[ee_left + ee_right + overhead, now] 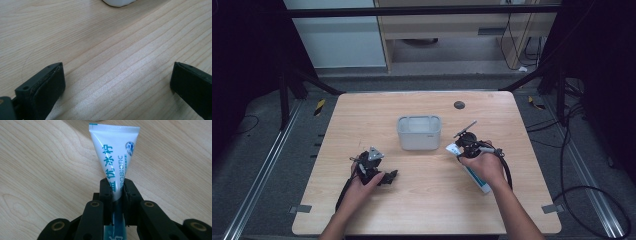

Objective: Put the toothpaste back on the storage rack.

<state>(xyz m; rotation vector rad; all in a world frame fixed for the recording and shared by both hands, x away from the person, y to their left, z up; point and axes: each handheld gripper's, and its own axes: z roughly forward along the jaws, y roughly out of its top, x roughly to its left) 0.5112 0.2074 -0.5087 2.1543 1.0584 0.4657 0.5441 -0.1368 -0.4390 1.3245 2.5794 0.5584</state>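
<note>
right gripper (pixel 117 188): your fingers clamp the toothpaste tube (pixel 113 157)
left gripper (pixel 117 82): your fingers spread wide above bare worktop (pixel 100 50)
bin (pixel 419 132): between both grippers

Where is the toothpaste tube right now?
The toothpaste tube is pinched in the right gripper, lying on the table right of the white bin.

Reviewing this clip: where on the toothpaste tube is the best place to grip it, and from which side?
Grip the toothpaste tube across its flat middle, coming in from above along its length. It lies flat on the table, thin enough for the jaws to pinch; the right gripper already clamps it that way.
</note>
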